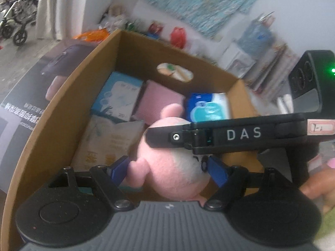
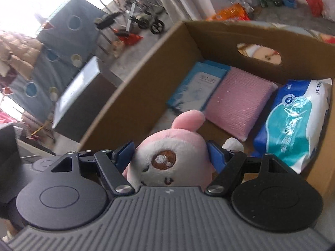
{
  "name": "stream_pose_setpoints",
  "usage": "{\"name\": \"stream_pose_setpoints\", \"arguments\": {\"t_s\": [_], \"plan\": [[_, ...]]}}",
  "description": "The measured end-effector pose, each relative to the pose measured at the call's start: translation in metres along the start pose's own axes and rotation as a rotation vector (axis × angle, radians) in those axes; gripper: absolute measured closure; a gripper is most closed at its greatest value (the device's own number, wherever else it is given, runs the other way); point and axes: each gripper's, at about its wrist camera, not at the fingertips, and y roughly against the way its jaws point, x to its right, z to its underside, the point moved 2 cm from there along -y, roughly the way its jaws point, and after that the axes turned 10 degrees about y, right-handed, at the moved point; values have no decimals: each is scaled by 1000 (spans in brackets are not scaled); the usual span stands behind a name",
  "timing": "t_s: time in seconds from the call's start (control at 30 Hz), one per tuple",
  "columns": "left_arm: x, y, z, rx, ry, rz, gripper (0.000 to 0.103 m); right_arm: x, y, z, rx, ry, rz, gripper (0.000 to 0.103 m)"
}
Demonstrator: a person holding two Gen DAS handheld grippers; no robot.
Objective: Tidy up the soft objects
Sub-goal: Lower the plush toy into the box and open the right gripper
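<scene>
At lower centre of both views, the left gripper (image 1: 167,168) and right gripper (image 2: 170,155) are each clamping their jaws on the pink plush toy (image 2: 167,159), holding it over the cardboard box (image 2: 146,87) beside a pink pack (image 2: 238,102) and wipes pack (image 2: 293,121).

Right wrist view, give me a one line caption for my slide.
Right gripper holds a pink plush toy over a cardboard box of soft packs.

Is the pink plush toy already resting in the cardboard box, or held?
Held. The left gripper and right gripper both clamp the pink plush toy over the cardboard box.
</scene>
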Motion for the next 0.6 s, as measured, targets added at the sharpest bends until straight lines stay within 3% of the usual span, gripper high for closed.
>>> {"name": "stream_pose_setpoints", "arguments": {"t_s": [0.07, 0.23, 0.43, 0.6], "plan": [[-4, -2, -1, 2, 12, -27, 21, 10, -12, -1, -9, -6, 32, 28], [-14, -9, -5, -11, 64, -12, 21, 23, -23, 0, -17, -59, 6, 27], [-10, 3, -2, 21, 68, -2, 17, 21, -7, -6, 60, -75, -26, 27], [5, 20, 4, 70, 38, -8, 16, 17, 30, -4, 163, -112, -81, 27]]}}
